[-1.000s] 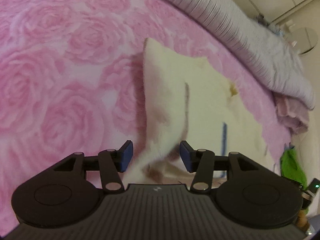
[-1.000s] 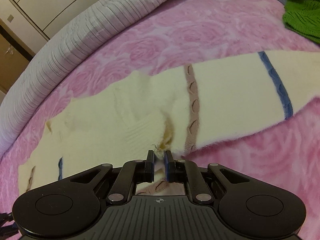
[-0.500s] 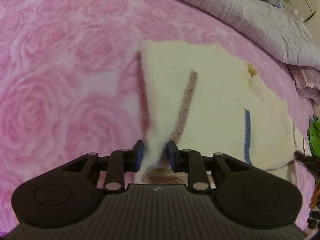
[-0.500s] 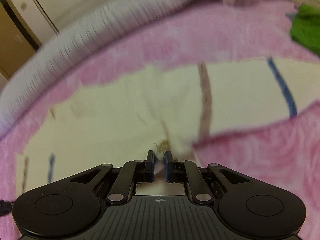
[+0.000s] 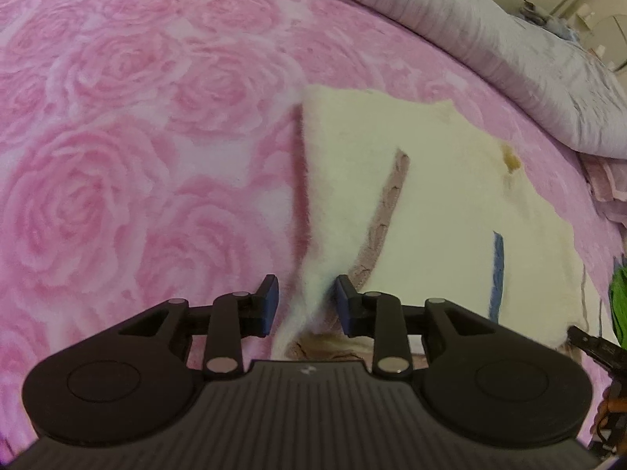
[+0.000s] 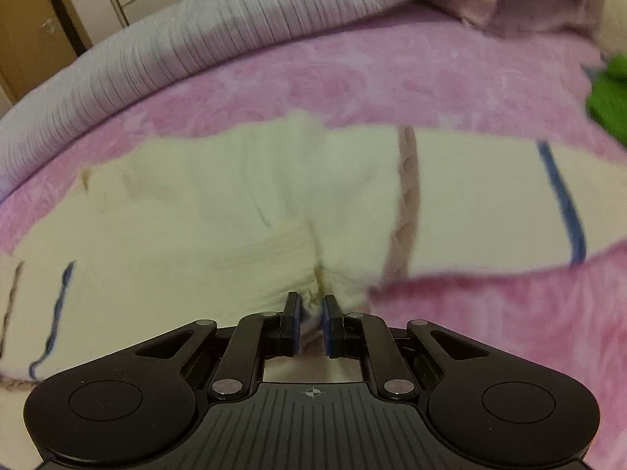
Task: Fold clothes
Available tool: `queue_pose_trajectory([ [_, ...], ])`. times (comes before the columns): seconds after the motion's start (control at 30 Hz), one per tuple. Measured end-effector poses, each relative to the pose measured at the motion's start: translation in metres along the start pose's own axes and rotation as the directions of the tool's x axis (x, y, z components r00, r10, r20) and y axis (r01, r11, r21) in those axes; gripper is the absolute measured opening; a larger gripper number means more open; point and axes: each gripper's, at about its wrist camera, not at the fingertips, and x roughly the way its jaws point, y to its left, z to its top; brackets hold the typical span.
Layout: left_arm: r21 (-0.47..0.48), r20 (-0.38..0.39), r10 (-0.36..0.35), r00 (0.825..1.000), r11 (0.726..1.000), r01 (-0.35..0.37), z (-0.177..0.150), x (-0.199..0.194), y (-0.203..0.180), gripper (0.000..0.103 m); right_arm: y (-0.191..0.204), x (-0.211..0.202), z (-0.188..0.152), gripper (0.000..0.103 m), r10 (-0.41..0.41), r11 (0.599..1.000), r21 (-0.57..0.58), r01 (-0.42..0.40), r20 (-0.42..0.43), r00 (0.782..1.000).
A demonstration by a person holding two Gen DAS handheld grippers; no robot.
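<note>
A cream knit sweater with a brown stripe and a blue stripe lies spread on the pink rose-patterned blanket. One raised edge of it runs up between the fingers of my left gripper. That gripper is open, with a strip of blanket showing between the left pad and the cloth. In the right wrist view the sweater fills the middle. My right gripper is shut on a bunched, ribbed part of it with a yellowish mark.
A grey ribbed duvet is rolled along the far side of the bed. A green garment and a mauve cloth lie at the right. Cupboard doors stand behind.
My left fingers closed in on the sweater's edge, then parted a little. The right gripper stayed shut on the sweater and shifted, so the sweater now looks flatter and wider.
</note>
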Motion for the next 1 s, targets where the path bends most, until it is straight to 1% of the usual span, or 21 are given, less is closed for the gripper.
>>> queue_pose_trajectory([
  [0.07, -0.007, 0.034, 0.035, 0.999, 0.999, -0.035, 0.0, -0.013, -0.002, 0.026, 0.0, -0.007, 0.008, 0.009, -0.017, 1.0, 0.004, 0.017, -0.025, 1.0],
  [0.13, -0.018, 0.066, 0.069, 0.995, 0.998, -0.068, -0.001, -0.028, -0.001, 0.025, 0.002, -0.019, 0.014, 0.01, -0.081, 0.996, -0.024, 0.081, -0.003, 0.997],
  [0.17, -0.021, 0.078, 0.08, 0.994, 0.997, -0.079, -0.002, -0.036, -0.001, 0.025, 0.003, -0.025, 0.017, 0.014, -0.116, 0.993, -0.038, 0.116, 0.011, 0.993],
  [0.23, -0.002, 0.085, 0.065, 0.994, 0.998, -0.065, -0.007, -0.047, -0.005, 0.025, 0.002, -0.035, 0.018, 0.016, -0.093, 0.994, -0.052, 0.094, 0.018, 0.995],
  [0.3, 0.037, 0.055, 0.037, 0.998, 0.999, -0.039, -0.017, -0.051, -0.012, 0.025, 0.0, -0.042, 0.017, 0.016, -0.053, 0.997, -0.064, 0.054, 0.007, 0.999],
  [0.37, 0.031, 0.019, 0.043, 0.999, 0.999, -0.043, -0.031, -0.049, -0.012, 0.025, -0.002, -0.043, 0.009, 0.016, -0.019, 0.996, -0.085, 0.017, -0.031, 0.999],
  [0.4, 0.025, 0.001, 0.048, 0.999, 0.999, -0.048, -0.039, -0.048, -0.011, 0.025, -0.004, -0.044, 0.003, 0.016, -0.014, 0.995, -0.103, 0.009, -0.054, 0.998],
  [0.47, 0.012, -0.035, 0.06, 0.998, 0.998, -0.059, -0.054, -0.046, -0.01, 0.025, -0.01, -0.046, -0.009, 0.016, -0.037, 0.992, -0.119, 0.026, -0.083, 0.996],
  [0.53, -0.001, -0.071, 0.07, 0.995, 0.998, -0.07, -0.07, -0.045, -0.008, 0.028, -0.019, -0.051, -0.016, 0.016, -0.033, 0.995, -0.095, 0.023, -0.104, 0.994],
  [0.6, -0.057, -0.109, 0.062, 0.992, 0.996, -0.068, -0.081, -0.041, 0.0, 0.029, -0.029, -0.057, -0.023, 0.016, -0.024, 0.998, -0.066, 0.016, -0.126, 0.992],
  [0.67, -0.083, -0.113, 0.055, 0.992, 0.994, -0.065, -0.09, -0.037, 0.003, 0.028, -0.039, -0.062, -0.029, 0.016, -0.015, 0.999, -0.038, 0.01, -0.147, 0.989],
  [0.7, -0.094, -0.104, 0.045, 0.994, 0.994, -0.055, -0.092, -0.037, 0.004, 0.016, -0.043, -0.064, -0.031, 0.016, -0.009, 1.0, -0.026, 0.005, -0.151, 0.989],
  [0.73, -0.104, -0.092, 0.031, 0.995, 0.994, -0.04, -0.093, -0.038, 0.004, 0.008, -0.046, -0.066, -0.032, 0.016, -0.001, 1.0, -0.016, -0.001, -0.153, 0.988],
  [0.77, -0.125, -0.074, 0.021, 0.997, 0.992, -0.03, -0.094, -0.042, 0.005, 0.007, -0.049, -0.067, -0.032, 0.016, 0.006, 1.0, -0.005, -0.007, -0.155, 0.988],
  [0.8, -0.133, -0.039, 0.036, 0.999, 0.99, -0.041, -0.097, -0.049, 0.003, 0.007, -0.051, -0.068, -0.031, 0.016, 0.01, 1.0, -0.002, -0.011, -0.156, 0.988],
  [0.87, -0.082, 0.042, 0.077, 0.996, 0.994, -0.074, -0.107, -0.066, -0.005, 0.008, -0.051, -0.069, -0.028, 0.016, 0.012, 1.0, -0.011, -0.014, -0.159, 0.987],
  [0.9, -0.047, 0.042, 0.124, 0.991, 0.991, -0.122, -0.114, -0.068, -0.009, 0.008, -0.051, -0.068, -0.029, 0.016, 0.012, 1.0, -0.015, -0.014, -0.162, 0.987],
  [0.93, -0.022, 0.01, 0.171, 0.985, 0.985, -0.171, -0.12, -0.066, -0.011, 0.008, -0.051, -0.066, -0.03, 0.017, 0.011, 1.0, -0.017, -0.014, -0.165, 0.986],
  [0.97, -0.012, -0.034, 0.195, 0.98, 0.981, -0.195, -0.125, -0.06, -0.009, 0.014, -0.052, -0.065, -0.03, 0.017, 0.013, 1.0, -0.014, -0.016, -0.169, 0.986],
  [1.0, -0.018, -0.042, 0.202, 0.978, 0.979, -0.203, -0.127, -0.059, -0.007, 0.017, -0.052, -0.065, -0.031, 0.017, 0.015, 1.0, -0.009, -0.017, -0.173, 0.985],
])
